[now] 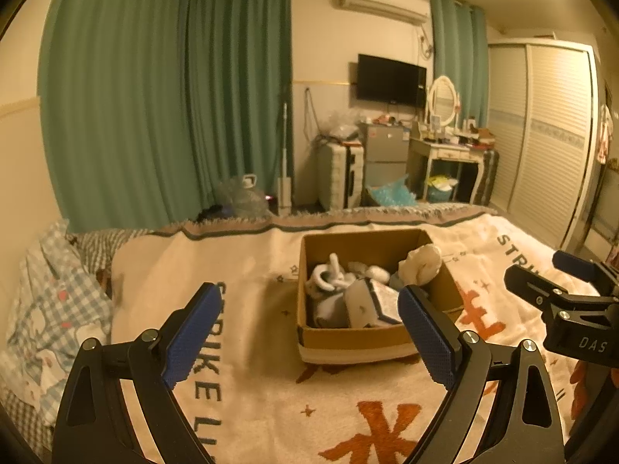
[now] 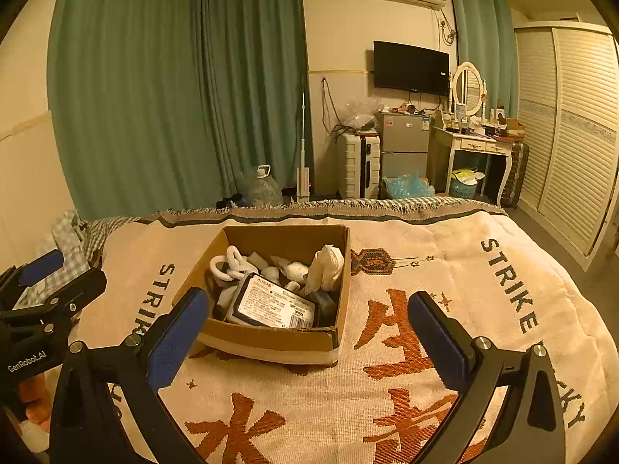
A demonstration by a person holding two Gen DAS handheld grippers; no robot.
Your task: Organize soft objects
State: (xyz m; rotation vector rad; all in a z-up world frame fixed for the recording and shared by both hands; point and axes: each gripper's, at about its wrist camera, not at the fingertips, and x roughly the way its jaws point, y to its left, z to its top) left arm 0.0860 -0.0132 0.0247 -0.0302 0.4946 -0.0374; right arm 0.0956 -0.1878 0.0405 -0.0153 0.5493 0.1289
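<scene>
Right wrist view: my right gripper (image 2: 307,334) and left gripper (image 1: 309,332) hover wide apart, empty, before the cardboard box (image 2: 271,342) gathering soft items on the blanket (image 2: 445,270).

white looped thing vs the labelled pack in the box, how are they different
The white looped item is plain, rounded and ring-shaped, lying at the far left of the cardboard box. The labelled pack is flat and rectangular with a dark border and a printed label, leaning toward the box's near wall. The pack looks clearly larger than the looped item. Both sit inside the same box, and neither is touched by a gripper.
</scene>
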